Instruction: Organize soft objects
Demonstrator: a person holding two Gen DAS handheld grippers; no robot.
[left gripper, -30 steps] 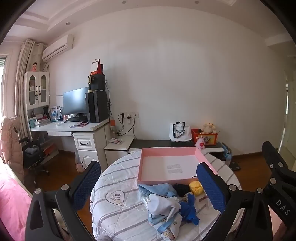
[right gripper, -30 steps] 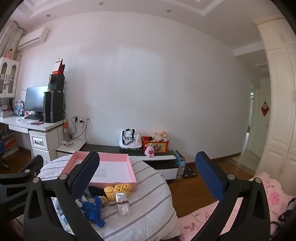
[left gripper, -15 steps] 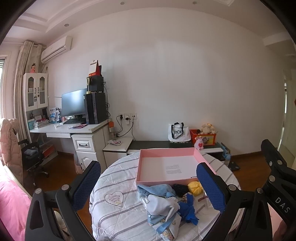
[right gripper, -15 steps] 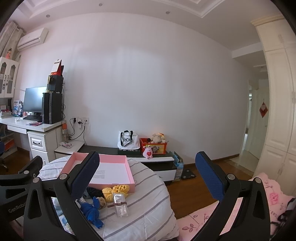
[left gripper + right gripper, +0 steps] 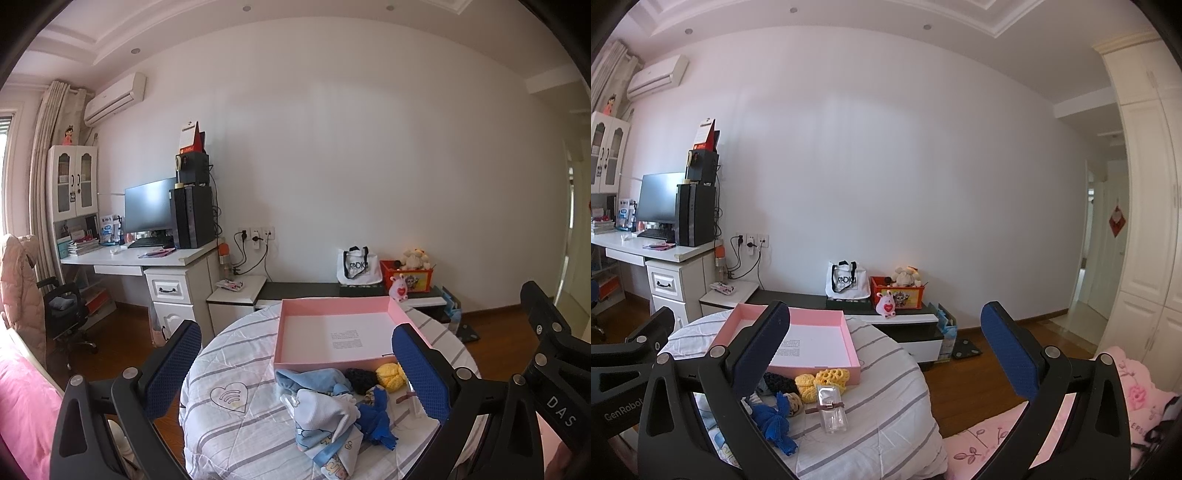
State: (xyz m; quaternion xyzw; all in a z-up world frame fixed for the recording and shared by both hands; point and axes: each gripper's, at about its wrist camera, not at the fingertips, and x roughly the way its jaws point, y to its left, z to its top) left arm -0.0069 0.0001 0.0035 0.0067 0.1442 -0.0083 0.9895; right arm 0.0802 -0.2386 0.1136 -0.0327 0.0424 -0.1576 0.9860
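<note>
soft pile: a heap of small soft stuff sits low centre in the left wrist view, on the round table right in front of the pink box, touching its near wall or close to it

baby clothes point(image 5: 321, 410): light blue and white bundle, crumpled, with a printed bit hanging toward the table's near edge

blue knit toy point(image 5: 774, 421): lying on the quilt just right of the clothes, lower left in the right wrist view; a small tan doll head point(image 5: 793, 403) sits at its top end

yellow crochet pieces point(image 5: 822, 380): two of them side by side, pressed up to the box's front wall

black crochet piece point(image 5: 360, 378): just left of the yellow ones

clear pouch point(image 5: 831, 408): flat see-through packet with a brown strap across it, just below the yellow pieces

pink box point(image 5: 295, 321): shallow open tray, only a white printed sheet on its floor

round table point(image 5: 240, 350): covered by a white quilt with grey stripes and a heart patch

left gripper point(image 5: 295, 373): spread wide, blue pads either side of the pile, holding nothing, up off the table

right gripper point(image 5: 886, 354): also wide apart and empty, sitting right of the table, left pad overlapping the box in frame

background: white desk point(image 5: 140, 258) with monitor and PC tower at left, tote bag point(image 5: 847, 284) and orange toy box point(image 5: 897, 293) on the low cabinet by the wall
</note>
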